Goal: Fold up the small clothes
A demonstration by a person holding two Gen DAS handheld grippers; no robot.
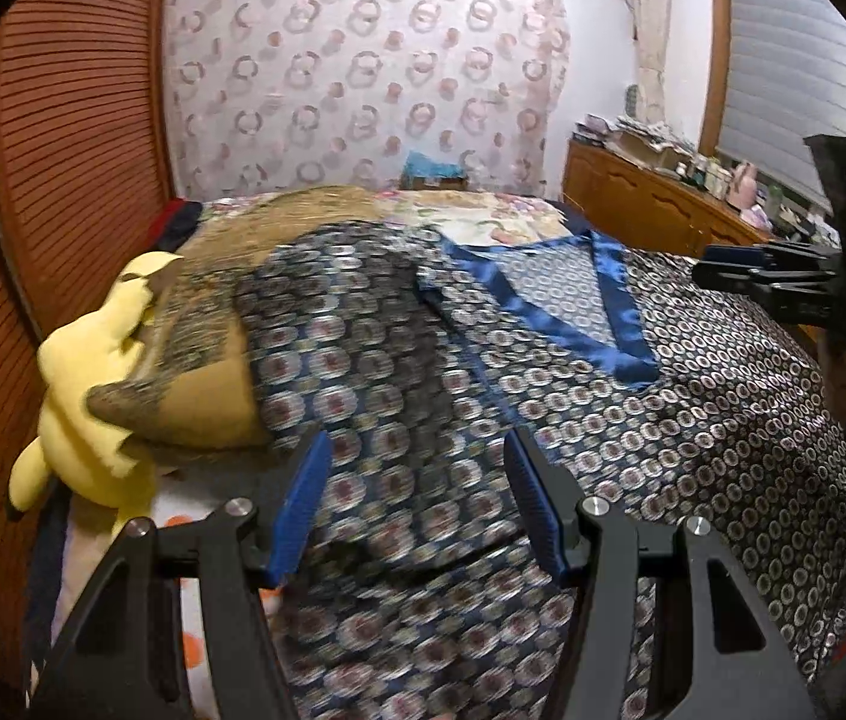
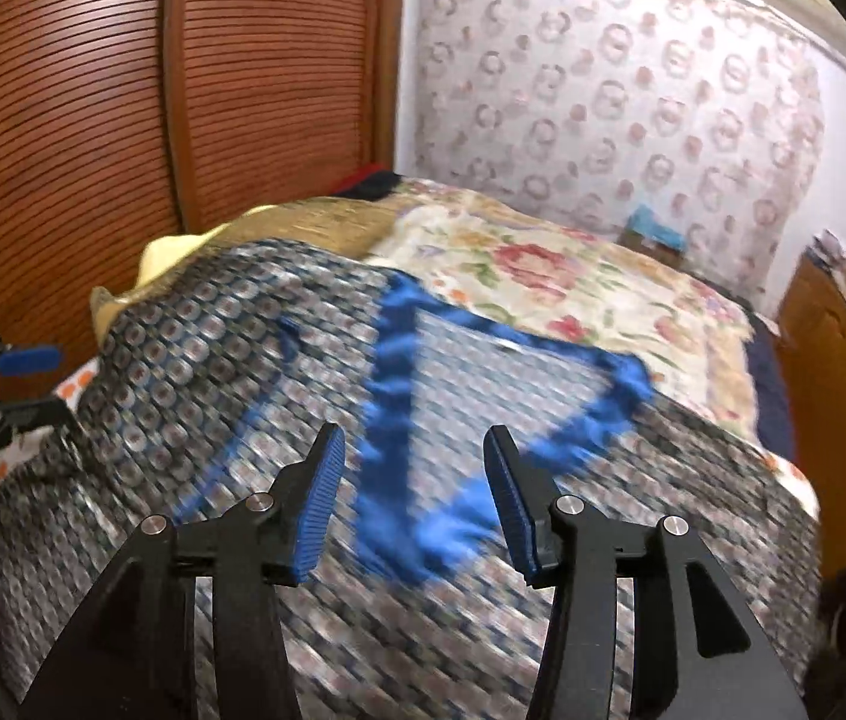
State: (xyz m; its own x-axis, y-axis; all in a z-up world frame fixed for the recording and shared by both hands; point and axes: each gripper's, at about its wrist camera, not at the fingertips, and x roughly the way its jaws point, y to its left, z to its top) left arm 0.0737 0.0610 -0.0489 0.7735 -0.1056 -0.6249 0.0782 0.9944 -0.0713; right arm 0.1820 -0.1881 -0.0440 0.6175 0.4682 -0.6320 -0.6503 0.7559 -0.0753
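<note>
A dark blue patterned garment [image 1: 633,396] with a shiny blue V-neck trim [image 1: 615,306] lies spread on the bed. It also shows in the right wrist view [image 2: 195,372], with its blue trim [image 2: 399,396] blurred. My left gripper [image 1: 417,504] is open and empty just above the garment's left part. My right gripper [image 2: 411,498] is open and empty above the neckline. The right gripper also shows in the left wrist view [image 1: 795,282] at the right edge, above the garment. The left gripper shows in the right wrist view [image 2: 9,384] at the left edge.
A yellow plush toy [image 1: 87,396] and a tan cushion [image 1: 207,360] lie left of the garment. A floral bedspread [image 2: 573,282] covers the far bed. A slatted wooden door [image 2: 93,138] stands at the left. A wooden dresser [image 1: 657,204] with clutter stands at the right.
</note>
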